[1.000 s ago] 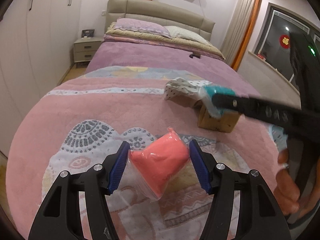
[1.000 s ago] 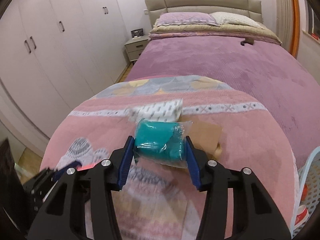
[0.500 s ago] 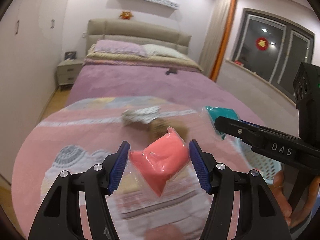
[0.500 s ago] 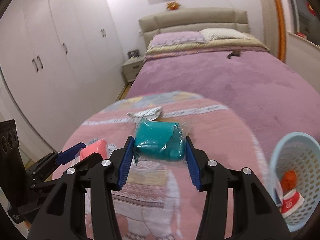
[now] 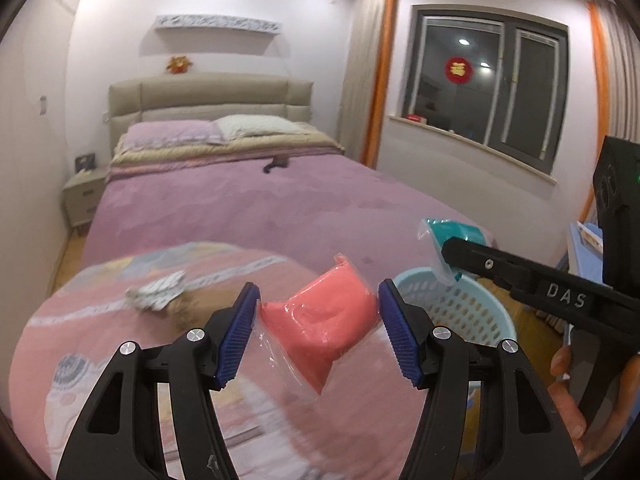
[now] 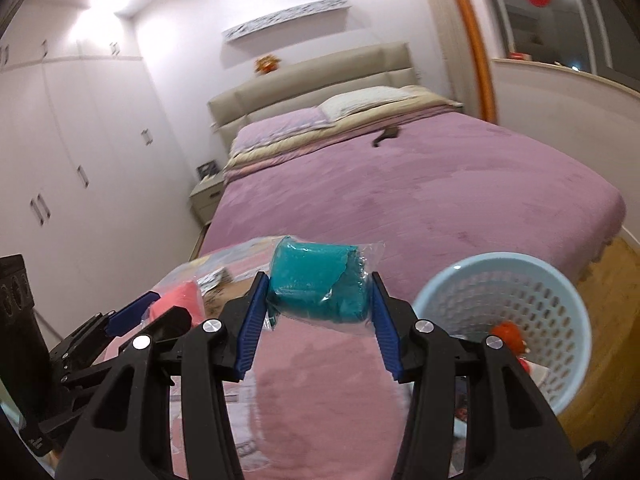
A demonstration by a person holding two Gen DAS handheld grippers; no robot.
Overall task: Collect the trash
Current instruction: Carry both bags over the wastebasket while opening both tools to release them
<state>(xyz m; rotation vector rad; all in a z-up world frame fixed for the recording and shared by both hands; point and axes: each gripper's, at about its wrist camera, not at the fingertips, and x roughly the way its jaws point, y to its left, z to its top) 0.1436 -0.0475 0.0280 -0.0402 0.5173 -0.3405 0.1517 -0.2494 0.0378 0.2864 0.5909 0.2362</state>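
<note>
My left gripper is shut on a pink packet in clear plastic wrap, held in the air above the pink blanket. My right gripper is shut on a teal packet in clear wrap; it also shows at the right of the left wrist view. A light blue perforated basket stands on the floor beside the bed, to the right of both grippers, with red and white trash inside. A crumpled dotted white wrapper lies on the blanket beside a brown piece.
The bed with a purple cover fills the middle. White wardrobes line the left wall. A nightstand stands beside the headboard. A window and orange curtains are at the right. A small dark object lies on the bed.
Both grippers have lifted and swung to the right with their packets. The blue basket has come into view close to the right of both.
</note>
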